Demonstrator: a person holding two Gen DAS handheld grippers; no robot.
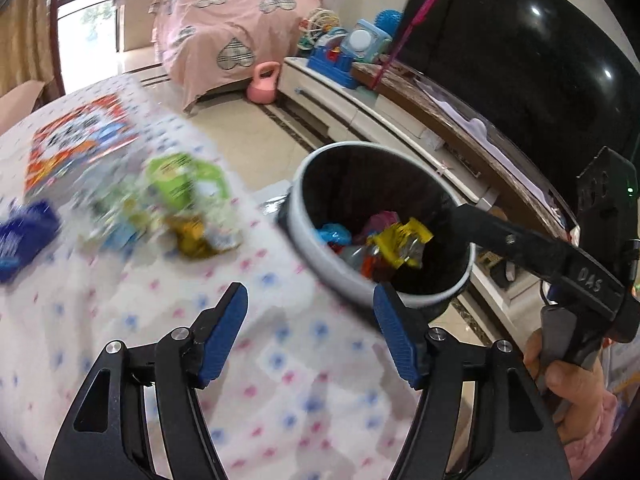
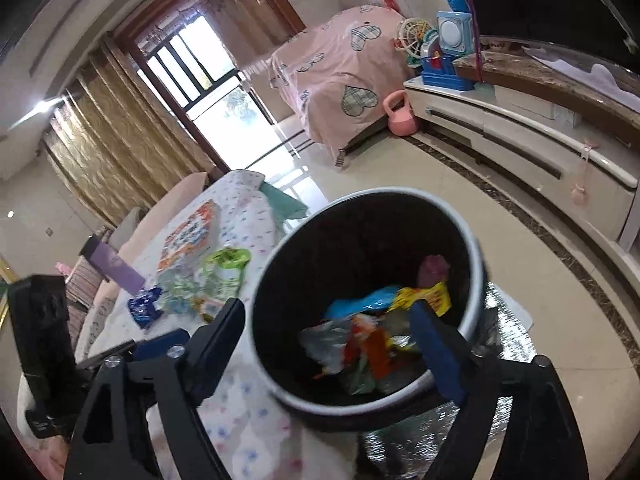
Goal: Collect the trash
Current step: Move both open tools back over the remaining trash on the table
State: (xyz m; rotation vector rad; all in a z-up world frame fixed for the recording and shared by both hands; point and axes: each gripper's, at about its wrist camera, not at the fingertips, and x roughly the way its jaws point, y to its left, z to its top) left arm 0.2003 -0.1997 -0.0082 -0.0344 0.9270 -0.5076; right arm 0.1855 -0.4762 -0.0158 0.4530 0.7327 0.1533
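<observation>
A white bin with a black inside stands beside the table and holds several wrappers, among them a yellow one. A pile of wrappers lies on the dotted tablecloth, with a blue packet at its left. My left gripper is open and empty above the cloth near the bin. My right gripper is open and empty over the bin's mouth; it reaches in from the right in the left wrist view.
A colourful printed sheet lies on the far part of the table. A TV cabinet with toys and a large black screen runs along the right. A pink-covered bed and a pink kettlebell stand behind.
</observation>
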